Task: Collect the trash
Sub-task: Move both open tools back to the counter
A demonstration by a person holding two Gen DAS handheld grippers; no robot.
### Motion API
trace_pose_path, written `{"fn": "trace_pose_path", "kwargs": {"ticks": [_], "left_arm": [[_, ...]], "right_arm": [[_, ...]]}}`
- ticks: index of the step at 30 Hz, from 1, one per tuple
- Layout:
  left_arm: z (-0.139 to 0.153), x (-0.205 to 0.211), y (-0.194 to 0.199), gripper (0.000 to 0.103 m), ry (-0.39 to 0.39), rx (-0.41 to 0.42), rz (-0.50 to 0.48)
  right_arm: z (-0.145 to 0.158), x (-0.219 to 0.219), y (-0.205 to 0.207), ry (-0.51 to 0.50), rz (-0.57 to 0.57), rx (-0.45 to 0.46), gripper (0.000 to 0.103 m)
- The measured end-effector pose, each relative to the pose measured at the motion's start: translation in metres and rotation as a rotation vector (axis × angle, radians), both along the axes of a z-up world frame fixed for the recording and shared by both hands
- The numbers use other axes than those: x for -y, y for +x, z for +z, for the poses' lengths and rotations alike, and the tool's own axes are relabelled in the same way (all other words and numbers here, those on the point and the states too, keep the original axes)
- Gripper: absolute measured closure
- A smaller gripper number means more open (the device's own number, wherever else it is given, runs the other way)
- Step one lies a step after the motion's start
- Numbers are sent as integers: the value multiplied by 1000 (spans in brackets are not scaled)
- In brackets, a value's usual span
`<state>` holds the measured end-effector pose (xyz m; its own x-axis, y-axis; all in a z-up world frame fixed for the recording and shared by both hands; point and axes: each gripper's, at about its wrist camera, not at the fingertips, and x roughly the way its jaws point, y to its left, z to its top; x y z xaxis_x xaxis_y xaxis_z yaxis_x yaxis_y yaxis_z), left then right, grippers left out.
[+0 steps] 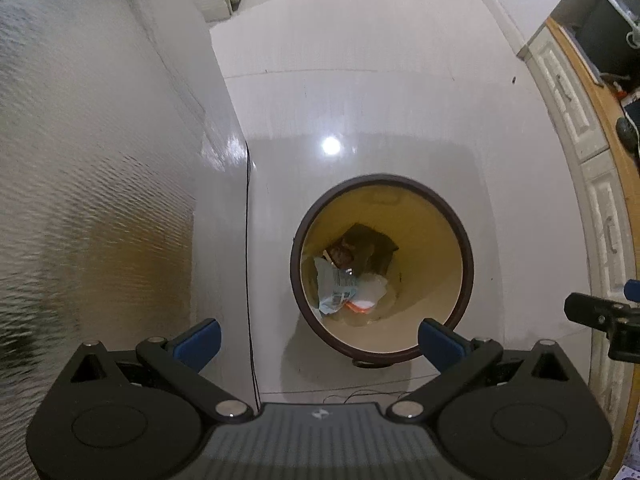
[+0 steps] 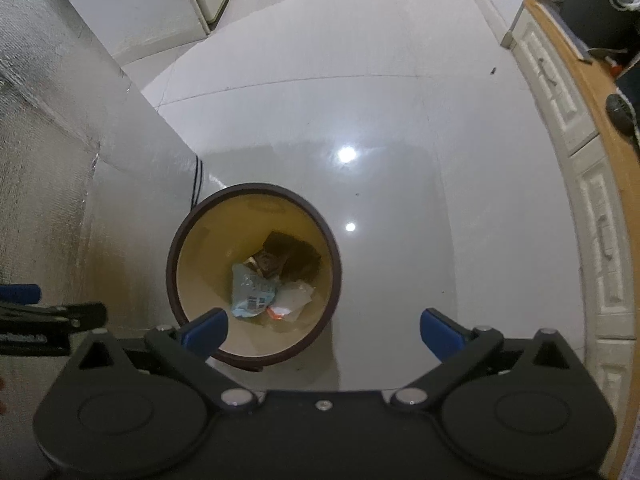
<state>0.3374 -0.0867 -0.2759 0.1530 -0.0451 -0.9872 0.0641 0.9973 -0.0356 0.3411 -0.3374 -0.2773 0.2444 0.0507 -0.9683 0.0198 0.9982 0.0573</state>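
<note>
A round trash bin [image 1: 460, 240] with a dark brown rim and yellow inside stands on the grey floor. It holds trash: a pale blue printed wrapper [image 1: 334, 284], a white and orange packet [image 1: 366, 300] and a dark wrapper [image 1: 362, 246]. My left gripper [image 1: 320, 340] is open and empty, high above the bin's near rim. In the right wrist view the bin [image 2: 176, 240] sits below and left, with the blue wrapper [image 2: 252, 292] inside. My right gripper [image 2: 324, 330] is open and empty above the floor just right of the bin.
A silver foil-covered panel [image 1: 100, 160] rises on the left, with a black cable [image 1: 250, 280] along its edge. White cabinet drawers [image 1: 600, 200] under a wooden counter [image 1: 608, 128] line the right. The other gripper shows at each view's edge [image 1: 600, 316], [image 2: 48, 316].
</note>
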Motion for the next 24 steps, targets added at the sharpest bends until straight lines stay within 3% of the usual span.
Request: {"fn": "trace_pose_path", "kwargs": {"ticks": [11,18,24], "left_arm": [[69,3,-18,0,-48,154,5],[122,8,-33,0,-59,294,-7],[170,7,-53,0,-58,436,-9]], "right_arm": [[50,8,-21,-35,-6,121,0],[99,14,-40,-66,-32,268,0],[151,21,-59,-66,-76,448,0]]}}
